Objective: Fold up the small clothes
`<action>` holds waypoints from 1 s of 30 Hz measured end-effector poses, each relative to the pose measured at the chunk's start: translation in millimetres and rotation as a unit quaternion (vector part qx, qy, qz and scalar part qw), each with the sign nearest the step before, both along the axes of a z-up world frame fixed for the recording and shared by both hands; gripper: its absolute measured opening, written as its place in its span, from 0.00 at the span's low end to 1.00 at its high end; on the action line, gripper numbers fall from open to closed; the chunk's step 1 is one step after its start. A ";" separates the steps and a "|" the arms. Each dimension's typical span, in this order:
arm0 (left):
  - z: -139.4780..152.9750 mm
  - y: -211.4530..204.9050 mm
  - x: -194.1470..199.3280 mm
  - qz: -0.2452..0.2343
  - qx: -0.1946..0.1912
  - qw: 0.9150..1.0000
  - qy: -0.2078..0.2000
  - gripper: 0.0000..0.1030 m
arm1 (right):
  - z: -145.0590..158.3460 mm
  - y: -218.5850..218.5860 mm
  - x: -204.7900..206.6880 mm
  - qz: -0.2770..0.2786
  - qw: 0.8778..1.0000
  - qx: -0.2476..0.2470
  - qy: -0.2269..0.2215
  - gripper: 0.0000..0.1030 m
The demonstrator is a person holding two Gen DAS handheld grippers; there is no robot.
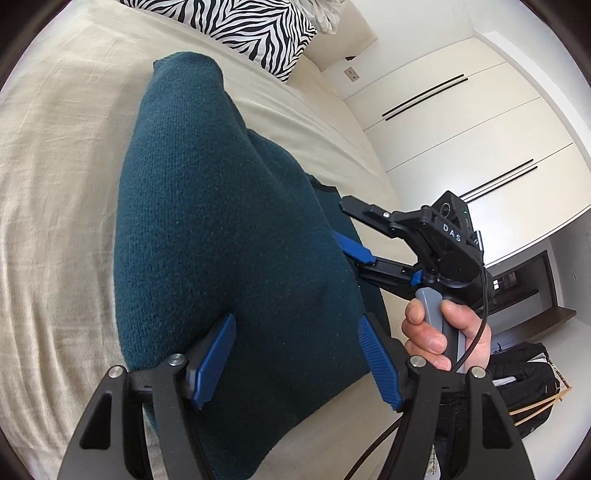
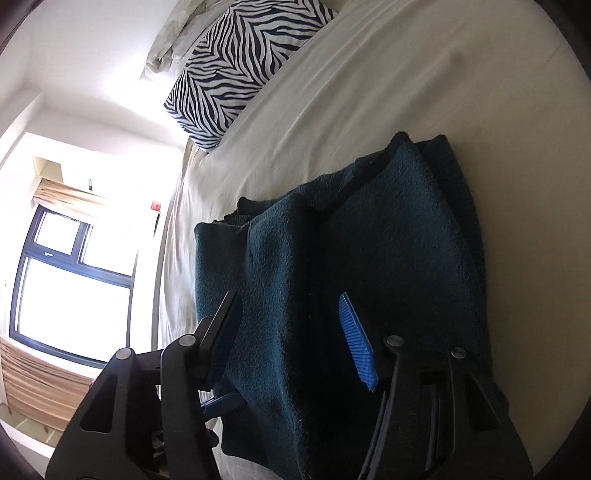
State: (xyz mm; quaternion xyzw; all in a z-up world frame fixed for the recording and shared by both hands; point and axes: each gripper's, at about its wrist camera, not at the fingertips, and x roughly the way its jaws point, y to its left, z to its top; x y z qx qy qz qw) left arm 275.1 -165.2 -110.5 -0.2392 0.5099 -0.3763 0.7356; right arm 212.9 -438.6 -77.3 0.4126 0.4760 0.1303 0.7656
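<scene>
A dark teal knitted garment (image 1: 221,229) lies folded on the cream bed sheet (image 1: 62,155). My left gripper (image 1: 297,354) hovers over its near end, blue pads spread wide and nothing pinched between them. At the garment's right edge a hand (image 1: 436,332) holds my right gripper (image 1: 349,230); its jaws stand apart and the lower blue pad is close to the cloth. From the right wrist view the garment (image 2: 388,229) shows stacked layers, and my right gripper (image 2: 290,325) is open above it. A blue pad of the left gripper (image 2: 223,402) peeks in at the lower left.
A zebra-striped pillow (image 1: 255,29) lies at the head of the bed. White wardrobe doors (image 1: 461,122) stand beyond the bed's right side, with a black bag (image 1: 524,384) on the floor there. A window (image 2: 74,277) is on the other side.
</scene>
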 end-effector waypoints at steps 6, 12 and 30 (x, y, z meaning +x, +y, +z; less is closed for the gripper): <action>-1.2 1.0 0.0 -0.004 -0.002 1.000 -0.001 0.69 | -14.9 23.8 17.7 0.032 0.999 0.016 0.018 0.39; -3.4 5.4 0.3 -0.003 -0.008 1.000 0.000 0.69 | -18.7 41.6 27.0 0.055 0.998 -0.010 0.041 0.21; 22.8 -50.3 -5.9 -0.038 0.031 0.998 -0.029 0.69 | 26.7 -39.9 -13.7 -0.013 0.997 -0.076 -0.001 0.12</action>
